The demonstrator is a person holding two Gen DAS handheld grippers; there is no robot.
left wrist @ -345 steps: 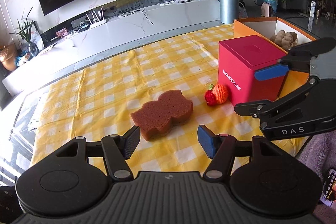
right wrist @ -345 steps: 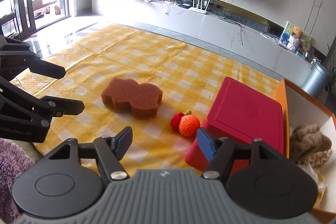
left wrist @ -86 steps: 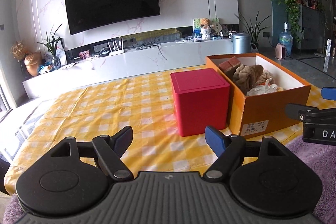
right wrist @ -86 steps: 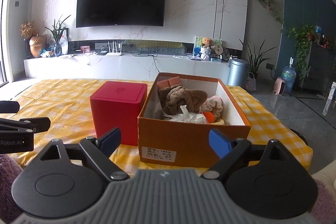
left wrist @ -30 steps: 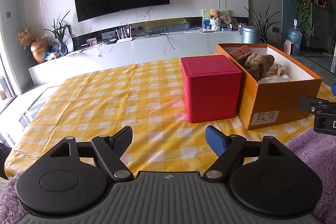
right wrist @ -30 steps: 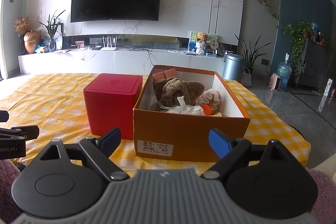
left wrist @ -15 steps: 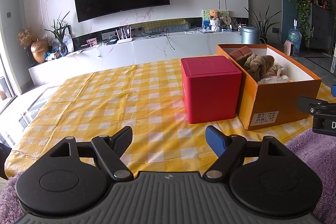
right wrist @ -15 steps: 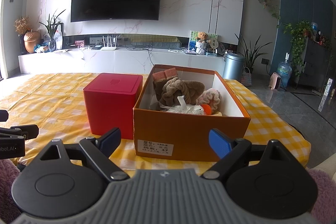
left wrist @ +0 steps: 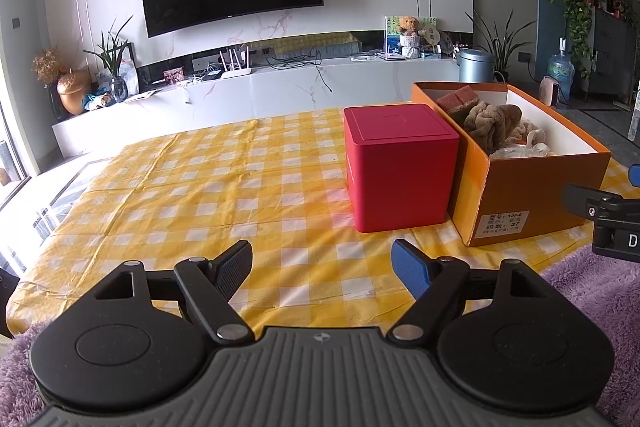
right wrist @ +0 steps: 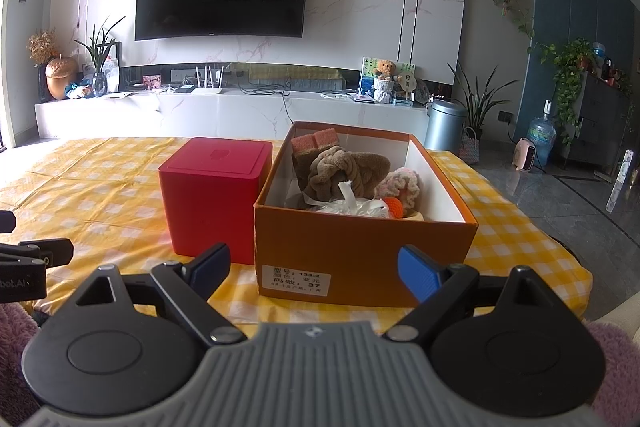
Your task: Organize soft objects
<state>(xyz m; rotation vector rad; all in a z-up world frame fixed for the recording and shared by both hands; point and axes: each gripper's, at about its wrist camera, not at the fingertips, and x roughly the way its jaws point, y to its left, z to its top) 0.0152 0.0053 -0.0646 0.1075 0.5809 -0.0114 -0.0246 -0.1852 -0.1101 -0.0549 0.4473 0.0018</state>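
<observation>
An open orange cardboard box (right wrist: 360, 247) stands on the yellow checked tablecloth (left wrist: 200, 187). In it lie a brown sponge (right wrist: 314, 143), a brown knotted plush (right wrist: 344, 171), a pink knit piece (right wrist: 402, 183), an orange crochet toy (right wrist: 394, 206) and a white plastic bag (right wrist: 352, 205). The box also shows in the left wrist view (left wrist: 532, 203), with the sponge (left wrist: 458, 99) at its far end. My left gripper (left wrist: 322, 261) is open and empty over the table's near edge. My right gripper (right wrist: 314, 269) is open and empty, just in front of the box.
A closed red cube box (right wrist: 212, 195) stands against the orange box's left side, also in the left wrist view (left wrist: 400, 163). Purple fleece (left wrist: 600, 291) lies at the near edge. A white TV bench (left wrist: 260, 91) and a grey bin (right wrist: 444, 123) stand behind the table.
Since 11.5 s ago the sponge and crochet toys have left the tablecloth and lie in the orange box. Both grippers have pulled back from the table; over the last second almost nothing moves.
</observation>
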